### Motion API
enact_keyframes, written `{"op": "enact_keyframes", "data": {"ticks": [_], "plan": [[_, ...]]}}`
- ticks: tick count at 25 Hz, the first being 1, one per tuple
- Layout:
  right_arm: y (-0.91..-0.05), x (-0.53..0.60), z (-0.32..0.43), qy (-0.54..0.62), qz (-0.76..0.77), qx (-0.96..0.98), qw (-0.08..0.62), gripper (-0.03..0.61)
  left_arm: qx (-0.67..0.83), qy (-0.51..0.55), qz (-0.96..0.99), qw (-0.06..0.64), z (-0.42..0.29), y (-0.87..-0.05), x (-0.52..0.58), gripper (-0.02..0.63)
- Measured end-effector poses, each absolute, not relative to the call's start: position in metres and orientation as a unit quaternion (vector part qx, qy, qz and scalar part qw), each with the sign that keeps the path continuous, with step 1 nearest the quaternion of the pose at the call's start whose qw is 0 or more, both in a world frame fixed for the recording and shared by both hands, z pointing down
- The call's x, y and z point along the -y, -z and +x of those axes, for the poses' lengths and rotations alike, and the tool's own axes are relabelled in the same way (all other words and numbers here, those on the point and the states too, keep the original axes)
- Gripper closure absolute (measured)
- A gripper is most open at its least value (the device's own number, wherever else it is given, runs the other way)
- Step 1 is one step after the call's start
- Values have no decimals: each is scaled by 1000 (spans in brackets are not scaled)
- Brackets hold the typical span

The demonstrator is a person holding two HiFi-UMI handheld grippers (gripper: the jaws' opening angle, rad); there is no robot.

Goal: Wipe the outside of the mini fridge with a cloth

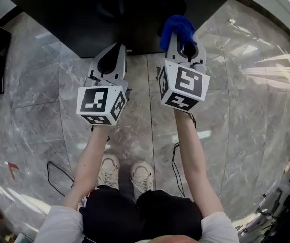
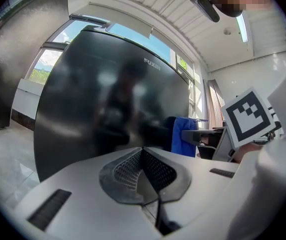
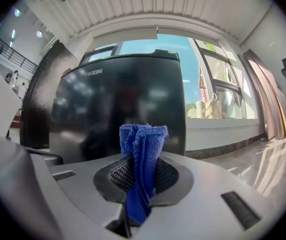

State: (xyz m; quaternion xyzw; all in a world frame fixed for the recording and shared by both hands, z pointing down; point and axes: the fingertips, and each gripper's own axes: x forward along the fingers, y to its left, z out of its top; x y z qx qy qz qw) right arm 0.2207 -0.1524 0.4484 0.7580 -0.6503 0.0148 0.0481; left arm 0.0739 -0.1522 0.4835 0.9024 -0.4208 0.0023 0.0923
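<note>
While the right gripper (image 3: 142, 176) clamps the cloth (image 3: 143, 139), the fridge (image 3: 118, 104) seems untouched.

Left tongs (image 2: 143, 153): jaws pressed flat together, nothing between them. Right tongs (image 3: 142, 158): jaws clamped on a blue cloth (image 3: 143, 134). A bunched fold sticks out past the tips and the tail runs back down between the pads. Both arms reach forward and down, roughly parallel. Left forearm (image 1: 90, 162) and right forearm (image 1: 194, 156) are bare, with short grey sleeves at the shoulders. Right tongs sit slightly further forward than the left. Left marker cube (image 1: 101, 104) and right marker cube (image 1: 183, 85) face up toward the head view. Person is standing, shoes (image 1: 126, 172) side by side, toes pointing forward between the arms.
</note>
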Motion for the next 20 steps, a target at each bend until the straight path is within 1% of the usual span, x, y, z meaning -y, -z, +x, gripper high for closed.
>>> {"op": "enact_keyframes", "data": {"ticks": [5,9,15,20], "plan": [[-449,146,265,-14,787,616,48,514,410,-8,908,90,92,-485,147,609],[-447,145,287,-8,798,600,50,514,403,-13,911,89,102,-488,145,609],[-449,145,300,-9,805,591,52,514,396,-18,914,92,109,-492,142,609],[-449,145,303,-9,810,585,49,514,402,-15,911,93,101,-491,144,609]]}}
